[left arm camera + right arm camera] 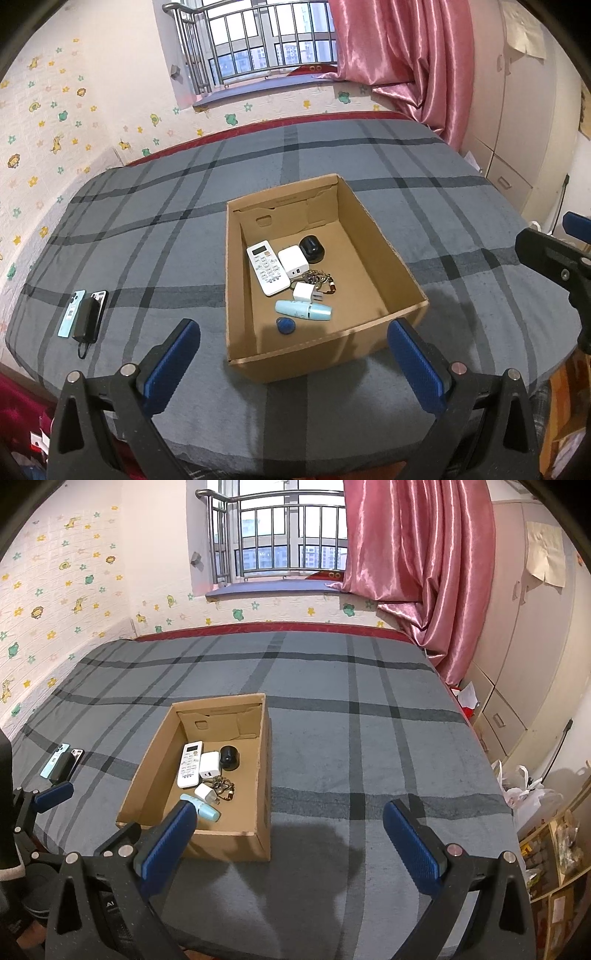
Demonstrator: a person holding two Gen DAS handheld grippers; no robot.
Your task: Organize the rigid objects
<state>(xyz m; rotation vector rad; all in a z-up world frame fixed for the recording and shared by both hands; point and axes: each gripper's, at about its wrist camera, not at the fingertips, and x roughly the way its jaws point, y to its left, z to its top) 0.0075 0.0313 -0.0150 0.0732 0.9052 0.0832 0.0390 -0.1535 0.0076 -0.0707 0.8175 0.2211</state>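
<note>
An open brown cardboard box [384, 254] sits on a bed covered in grey plaid fabric [147, 221]. Inside it lie a white remote control [267, 267], a white square charger block [293, 261], a black rounded case [312, 249], a bunch of keys [319, 278], a small white plug adapter [304, 291], a pale turquoise cylinder [303, 310] and a small blue round tag [283, 325]. The tag appears only in the left wrist view; in the right wrist view a claw finger covers that spot. Left of the box, on the bed, a mint-green phone [70, 314], a black power bank [85, 319] and a second phone [99, 295] lie together. The left claw [293, 363] and right claw [288, 843] are both spread wide, holding nothing.
</note>
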